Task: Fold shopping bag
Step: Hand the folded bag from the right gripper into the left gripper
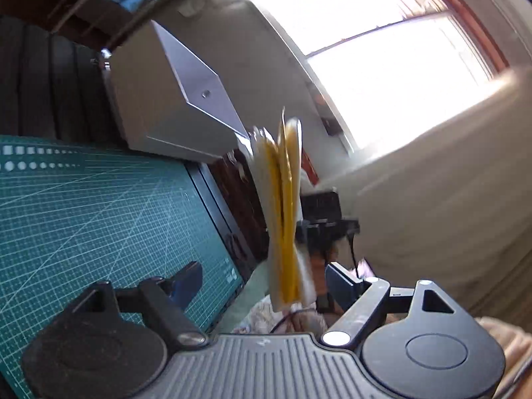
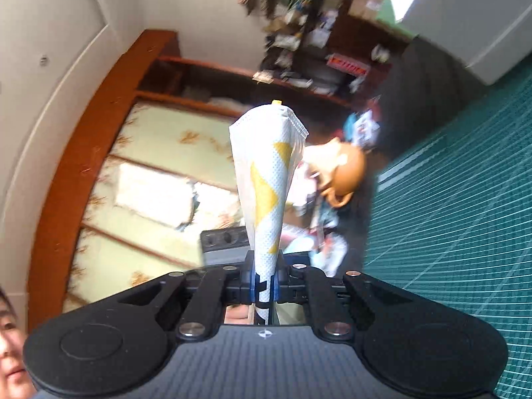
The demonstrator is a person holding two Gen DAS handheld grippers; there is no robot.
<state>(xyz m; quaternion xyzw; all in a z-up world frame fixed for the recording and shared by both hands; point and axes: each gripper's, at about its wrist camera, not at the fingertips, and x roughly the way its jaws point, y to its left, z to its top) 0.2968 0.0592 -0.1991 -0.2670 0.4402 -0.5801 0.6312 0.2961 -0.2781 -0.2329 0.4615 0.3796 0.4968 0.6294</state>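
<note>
- Clearly, we have the shopping bag [image 2: 262, 179] folded into a narrow bundle, and it stands up out of our right gripper [image 2: 262, 286], far above the green cutting mat [image 2: 465, 232].
- We see the bag as white non-woven fabric with a fine dotted texture, printed with yellow triangular patches, wider at its free top end and tapering to the grip.
- At the top its layered edges show as a stack of thin folds, with a small yellow tab peeking over them.
- Our right gripper's blue-padded fingers [image 2: 253, 287] are clamped together on the bag's narrow lower end.
- From the left wrist camera we see the same shopping bag [image 1: 286, 206] edge-on and motion-blurred: white outer layers with yellow ones sandwiched inside, fanning slightly at both ends.
- Our left gripper [image 1: 266, 282] has its fingers wide apart; the bag hangs in the gap between them, and neither finger [image 1: 186, 281] presses on it.
- The cutting mat [image 1: 99, 206] lies to the left of the bag in that view, with a pale box [image 1: 159, 106] at its far edge.
</note>
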